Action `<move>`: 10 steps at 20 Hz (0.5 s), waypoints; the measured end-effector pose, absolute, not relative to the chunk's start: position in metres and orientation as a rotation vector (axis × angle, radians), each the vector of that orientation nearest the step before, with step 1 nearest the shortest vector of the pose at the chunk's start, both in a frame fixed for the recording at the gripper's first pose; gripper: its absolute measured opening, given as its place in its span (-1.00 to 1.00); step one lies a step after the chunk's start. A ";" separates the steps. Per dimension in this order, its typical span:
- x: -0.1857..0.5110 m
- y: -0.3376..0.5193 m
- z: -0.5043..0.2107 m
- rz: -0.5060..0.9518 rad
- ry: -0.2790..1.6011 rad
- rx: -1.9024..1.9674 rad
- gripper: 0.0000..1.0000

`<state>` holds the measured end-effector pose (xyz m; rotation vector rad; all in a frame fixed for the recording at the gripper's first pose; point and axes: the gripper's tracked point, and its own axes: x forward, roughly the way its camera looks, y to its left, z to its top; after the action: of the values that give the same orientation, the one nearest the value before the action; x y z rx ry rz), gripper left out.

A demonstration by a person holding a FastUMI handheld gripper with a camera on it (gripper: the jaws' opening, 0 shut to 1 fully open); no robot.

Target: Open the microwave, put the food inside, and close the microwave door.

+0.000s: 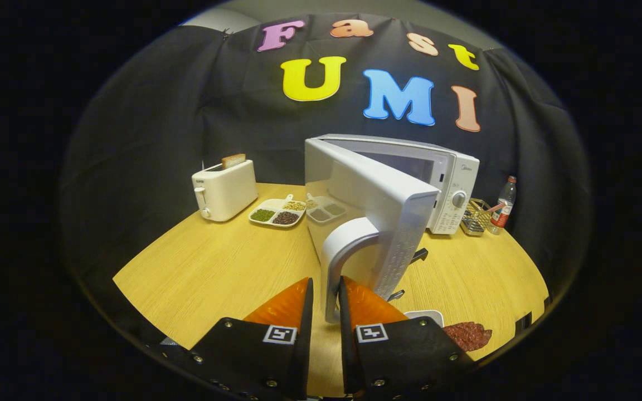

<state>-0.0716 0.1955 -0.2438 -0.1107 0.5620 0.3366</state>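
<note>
Toaster [224, 191] with bread in its slot, then a divided dish [277, 212] of beans, on the wooden table [209, 267]. Microwave [410, 178] door [379, 223] swung open — gripper [325, 292] narrow, fingers flanking the door handle [340, 262]. Food [468, 335] lies beside the right finger on the table — bottle [504, 204] far right.

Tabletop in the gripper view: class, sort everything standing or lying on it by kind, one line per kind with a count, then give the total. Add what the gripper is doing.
Appliances: 2 (microwave, toaster)
Divided trays: 2 (tray of beans, second tray)
Wire rack: 1
Bottle: 1
Food items: 1 (reddish food)
Total: 7
The gripper is shut on the door handle.
</note>
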 end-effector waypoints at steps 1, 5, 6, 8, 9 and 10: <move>-0.075 0.201 -0.243 0.350 0.560 -0.113 -0.51; -0.080 0.219 -0.242 0.380 0.566 -0.106 -0.51; -0.081 0.224 -0.240 0.382 0.568 -0.097 -0.51; -0.084 0.236 -0.239 0.386 0.560 -0.090 -0.51; -0.086 0.241 -0.239 0.384 0.556 -0.098 -0.51; -0.087 0.246 -0.239 0.384 0.554 -0.111 -0.51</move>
<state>-0.0873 0.2457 -0.2385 -0.1108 0.5536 0.3844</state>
